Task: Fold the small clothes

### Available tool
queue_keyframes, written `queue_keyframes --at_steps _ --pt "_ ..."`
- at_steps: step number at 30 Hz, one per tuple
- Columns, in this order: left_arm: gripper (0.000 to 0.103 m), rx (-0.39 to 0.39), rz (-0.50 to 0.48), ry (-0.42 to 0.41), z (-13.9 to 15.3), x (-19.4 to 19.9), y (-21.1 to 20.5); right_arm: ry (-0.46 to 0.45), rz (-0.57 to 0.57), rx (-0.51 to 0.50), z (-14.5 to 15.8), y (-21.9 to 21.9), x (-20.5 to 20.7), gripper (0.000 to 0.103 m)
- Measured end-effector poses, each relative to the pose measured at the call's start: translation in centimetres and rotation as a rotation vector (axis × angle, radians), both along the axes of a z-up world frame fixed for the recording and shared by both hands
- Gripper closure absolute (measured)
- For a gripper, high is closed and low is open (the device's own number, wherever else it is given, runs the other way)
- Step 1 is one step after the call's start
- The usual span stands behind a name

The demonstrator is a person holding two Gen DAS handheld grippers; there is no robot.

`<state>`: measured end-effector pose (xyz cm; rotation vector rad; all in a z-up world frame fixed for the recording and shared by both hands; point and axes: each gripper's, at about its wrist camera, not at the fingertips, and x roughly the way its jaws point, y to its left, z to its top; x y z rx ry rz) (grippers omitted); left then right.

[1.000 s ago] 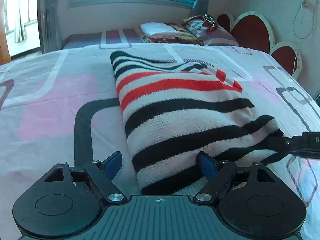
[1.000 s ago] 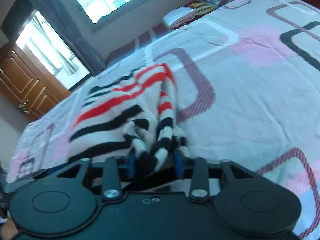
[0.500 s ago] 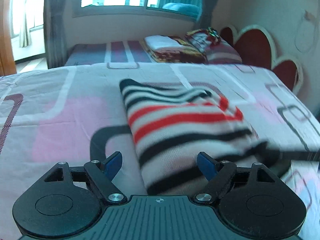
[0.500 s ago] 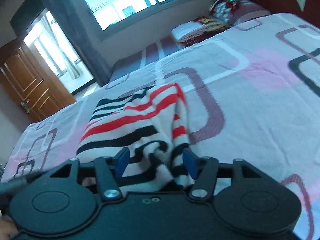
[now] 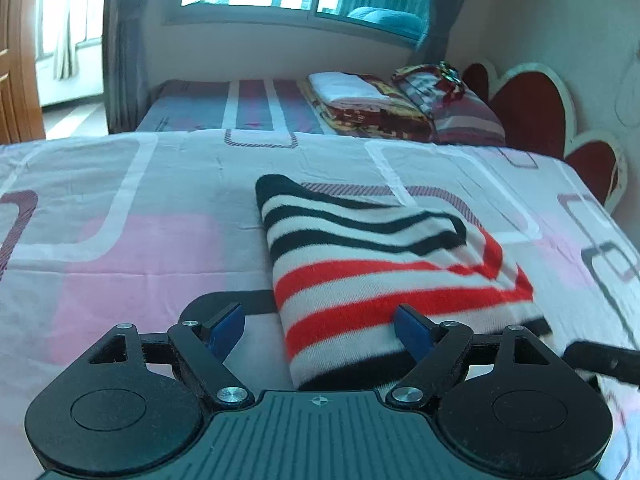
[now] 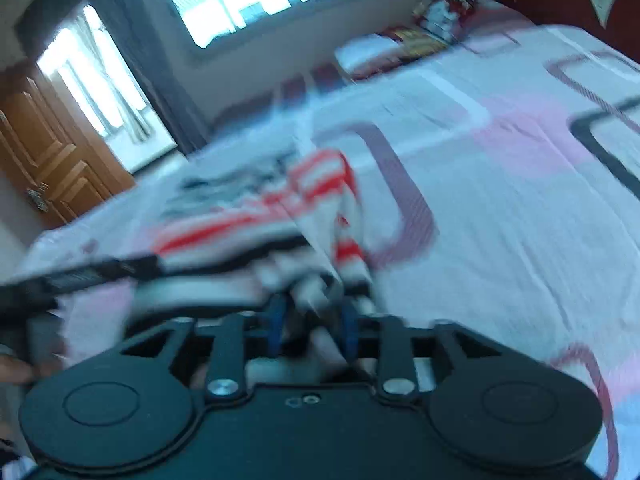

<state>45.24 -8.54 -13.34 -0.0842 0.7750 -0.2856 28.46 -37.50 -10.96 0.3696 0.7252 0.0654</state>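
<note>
A small knit sweater (image 5: 384,276) with black, white and red stripes lies folded on the bed. My left gripper (image 5: 320,324) is open and empty, its blue pads on either side of the sweater's near left edge. In the blurred right wrist view, my right gripper (image 6: 312,320) is shut on the sweater's near right corner (image 6: 316,292). Part of the right gripper (image 5: 600,360) shows at the right edge of the left wrist view.
The bed sheet (image 5: 140,264) is pink and white with rounded rectangles. Folded blankets and pillows (image 5: 384,108) lie on a second bed by the window. A red heart-shaped headboard (image 5: 528,116) is at the right. A wooden door (image 6: 44,156) stands at the left.
My right gripper opened half a second ago and has closed again on the sweater's corner. My left gripper has pulled back and risen, staying open.
</note>
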Motion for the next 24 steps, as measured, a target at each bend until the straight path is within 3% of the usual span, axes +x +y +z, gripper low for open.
queue_keyframes --at_steps 2,6,8,10,11,12,14,18,21,24 --pt "0.021 -0.007 0.004 0.012 -0.2 0.6 -0.1 -0.023 -0.002 0.016 0.7 -0.1 1.6 0.034" --pt "0.021 -0.017 0.005 0.045 -1.5 1.8 -0.4 0.013 0.022 0.032 -0.1 -0.4 6.2 0.049" --pt "0.021 -0.037 0.019 0.056 -2.0 2.4 -0.3 0.051 0.018 0.055 -1.1 -0.7 8.3 0.052" --pt "0.021 -0.048 0.032 0.062 -2.5 2.9 -0.4 0.045 0.032 0.037 -1.4 -0.7 9.5 0.064" --pt "0.022 -0.052 0.033 0.059 -2.8 3.1 -0.5 0.041 0.038 0.029 -1.6 -0.7 9.7 0.080" --pt "0.022 -0.057 0.042 0.049 -2.9 3.1 -0.5 0.033 0.050 0.019 -1.7 -0.7 10.0 0.081" --pt "0.044 -0.077 0.043 0.034 -3.0 3.3 -0.9 0.002 0.070 -0.021 -1.6 -0.1 9.9 0.085" --pt "0.044 -0.034 0.043 0.011 -3.4 4.0 -2.5 -0.137 0.060 -0.114 -0.3 0.9 8.5 0.089" --pt "0.037 -0.028 0.045 0.030 -3.8 4.6 -2.6 -0.053 -0.015 -0.078 -2.7 -1.1 8.8 0.088" --pt "0.035 -0.028 0.050 0.037 -3.5 4.5 -2.3 -0.057 -0.036 -0.041 -3.8 -1.6 7.8 0.085"
